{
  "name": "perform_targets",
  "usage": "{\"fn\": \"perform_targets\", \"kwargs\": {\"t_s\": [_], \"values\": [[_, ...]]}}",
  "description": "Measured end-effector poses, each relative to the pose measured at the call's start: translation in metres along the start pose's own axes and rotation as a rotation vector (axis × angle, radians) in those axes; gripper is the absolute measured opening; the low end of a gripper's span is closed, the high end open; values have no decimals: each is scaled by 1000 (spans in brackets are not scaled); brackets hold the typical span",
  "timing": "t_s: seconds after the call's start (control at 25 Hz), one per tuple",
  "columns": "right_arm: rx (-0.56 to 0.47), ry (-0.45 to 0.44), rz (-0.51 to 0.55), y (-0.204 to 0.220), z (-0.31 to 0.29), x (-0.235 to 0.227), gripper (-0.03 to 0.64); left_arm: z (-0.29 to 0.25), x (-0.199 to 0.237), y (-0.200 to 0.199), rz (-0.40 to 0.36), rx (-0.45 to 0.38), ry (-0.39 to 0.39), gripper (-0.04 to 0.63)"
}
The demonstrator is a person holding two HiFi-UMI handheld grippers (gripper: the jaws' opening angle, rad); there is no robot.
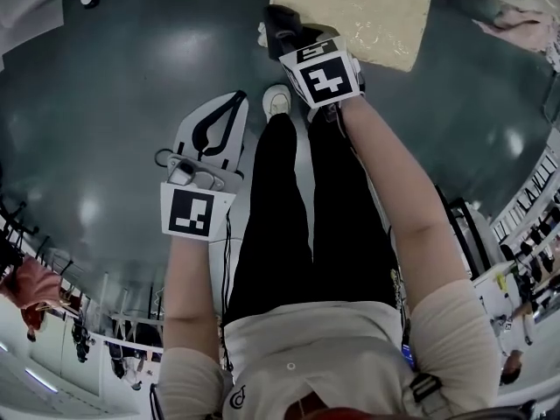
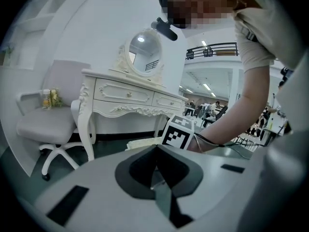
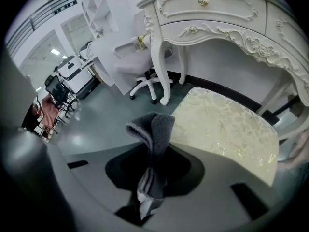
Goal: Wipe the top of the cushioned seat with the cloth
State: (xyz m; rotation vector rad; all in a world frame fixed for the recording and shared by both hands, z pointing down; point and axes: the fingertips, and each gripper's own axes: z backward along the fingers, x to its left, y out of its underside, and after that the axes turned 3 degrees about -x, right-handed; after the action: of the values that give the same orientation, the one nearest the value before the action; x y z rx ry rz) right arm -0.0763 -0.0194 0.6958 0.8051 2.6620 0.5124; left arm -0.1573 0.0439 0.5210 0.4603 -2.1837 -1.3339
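Observation:
The cushioned seat (image 1: 359, 11) is a cream, patterned square pad at the top of the head view. In the right gripper view the seat (image 3: 227, 129) lies just ahead and to the right, below a white dressing table. My right gripper (image 3: 153, 153) is shut on a dark grey cloth (image 3: 153, 127), which sticks up folded between the jaws. In the head view that right gripper (image 1: 284, 23) hangs at the seat's near left corner with the cloth (image 1: 280, 16). My left gripper (image 1: 234, 101) hangs lower left over the floor, away from the seat. Its jaws are shut with nothing in them (image 2: 157, 151).
A white carved dressing table (image 2: 125, 93) with an oval mirror (image 2: 144, 52) stands behind the seat. A white swivel chair (image 2: 46, 124) is to its left, seen too in the right gripper view as the chair (image 3: 142, 64). The person's shoe (image 1: 276, 101) is near the seat on the dark floor.

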Motion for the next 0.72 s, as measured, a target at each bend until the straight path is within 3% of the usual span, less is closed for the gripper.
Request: {"fn": "perform_targets", "kwargs": {"t_s": [0.4,0.72], "values": [[27,38,-20,20,9,-31,83,-32,-11,-12,-15,-25,42,14],[34,54,-64,54,30,-79,86,-68,-58,-15,-34,-13,102,14]]}}
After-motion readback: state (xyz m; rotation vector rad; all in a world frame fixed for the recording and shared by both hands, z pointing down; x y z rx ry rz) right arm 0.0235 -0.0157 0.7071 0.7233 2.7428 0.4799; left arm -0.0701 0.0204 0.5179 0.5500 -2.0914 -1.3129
